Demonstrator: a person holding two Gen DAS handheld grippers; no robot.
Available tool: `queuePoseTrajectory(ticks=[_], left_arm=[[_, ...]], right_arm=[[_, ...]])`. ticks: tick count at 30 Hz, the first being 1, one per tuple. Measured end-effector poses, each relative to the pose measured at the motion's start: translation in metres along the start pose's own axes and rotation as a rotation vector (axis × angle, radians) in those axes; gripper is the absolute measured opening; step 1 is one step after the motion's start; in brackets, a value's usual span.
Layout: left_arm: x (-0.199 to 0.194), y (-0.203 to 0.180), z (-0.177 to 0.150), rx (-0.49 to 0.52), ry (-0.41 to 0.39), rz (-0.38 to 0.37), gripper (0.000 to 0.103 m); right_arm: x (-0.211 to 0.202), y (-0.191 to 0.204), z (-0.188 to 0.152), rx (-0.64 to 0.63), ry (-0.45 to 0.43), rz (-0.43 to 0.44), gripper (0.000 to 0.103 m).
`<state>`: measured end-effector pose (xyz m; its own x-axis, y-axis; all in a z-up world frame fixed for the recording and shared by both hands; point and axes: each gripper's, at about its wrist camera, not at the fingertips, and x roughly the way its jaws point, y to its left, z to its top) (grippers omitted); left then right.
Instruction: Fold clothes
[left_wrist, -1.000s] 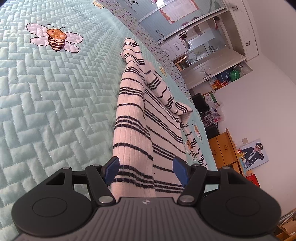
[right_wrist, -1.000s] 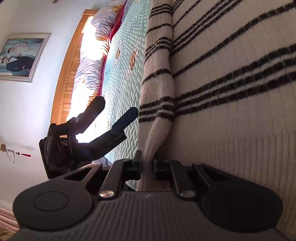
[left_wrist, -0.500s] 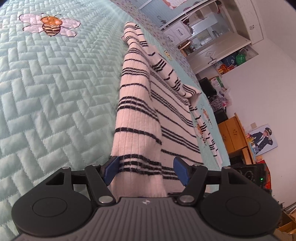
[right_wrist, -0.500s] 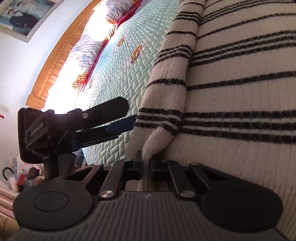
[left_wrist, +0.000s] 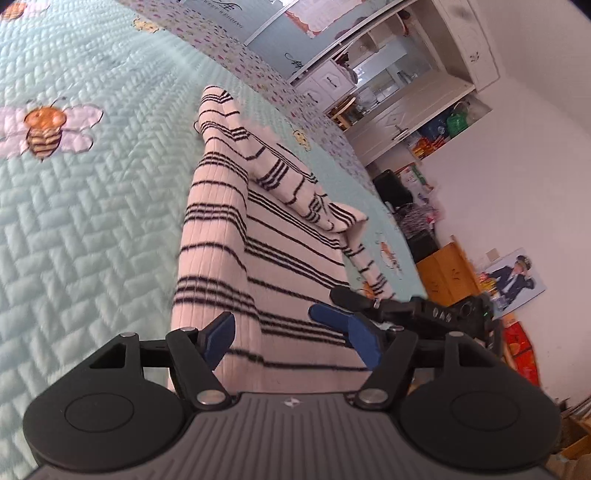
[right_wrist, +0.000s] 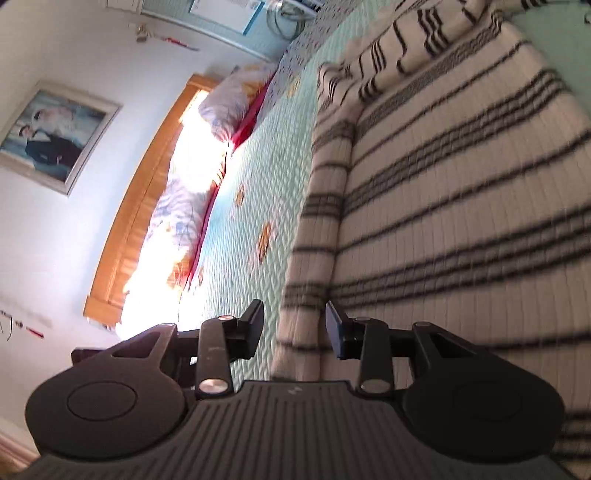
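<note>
Both my left claw (left_wrist: 295, 334) and right claw (right_wrist: 293, 325) stand spread over the striped sweater (left_wrist: 218, 221) on the bed (left_wrist: 92, 206); side fold laid, next grip its hem.

One striped sweater (left_wrist: 236, 236) lies on one quilted bed (left_wrist: 92, 229). Two grippers show: the left gripper (left_wrist: 291, 336) at the bottom of its own view and the right gripper (right_wrist: 294, 325) at the bottom of its own. One whole embroidered bee (left_wrist: 42, 129) sits at the left edge of the left wrist view. One framed portrait (right_wrist: 51, 134) hangs at the left of the right wrist view, and one poster of a uniformed child (left_wrist: 513, 282) at the right of the left wrist view.
</note>
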<state>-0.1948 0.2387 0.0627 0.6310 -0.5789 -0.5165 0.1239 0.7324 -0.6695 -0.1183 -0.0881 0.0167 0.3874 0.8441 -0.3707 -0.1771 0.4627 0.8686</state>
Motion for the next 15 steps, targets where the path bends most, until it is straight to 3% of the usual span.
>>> queuePoseTrajectory(ticks=[3,7,12,15], left_arm=[[0.038,0.005,0.02,-0.015,0.012,0.062,0.069],[0.051,0.023,0.035,-0.049,-0.026,0.026,0.069],[0.041,0.059,0.039,-0.158,-0.109,-0.069,0.07],[0.051,0.06,0.041,-0.146,-0.082,-0.092,0.07]], right_arm=[[0.031,-0.008,0.045,0.035,-0.045,0.001,0.039],[0.079,-0.022,0.087,0.06,-0.021,-0.064,0.045],[0.106,-0.04,0.085,0.124,0.032,-0.041,0.047],[0.116,-0.047,0.081,0.171,0.048,0.017,0.047]])
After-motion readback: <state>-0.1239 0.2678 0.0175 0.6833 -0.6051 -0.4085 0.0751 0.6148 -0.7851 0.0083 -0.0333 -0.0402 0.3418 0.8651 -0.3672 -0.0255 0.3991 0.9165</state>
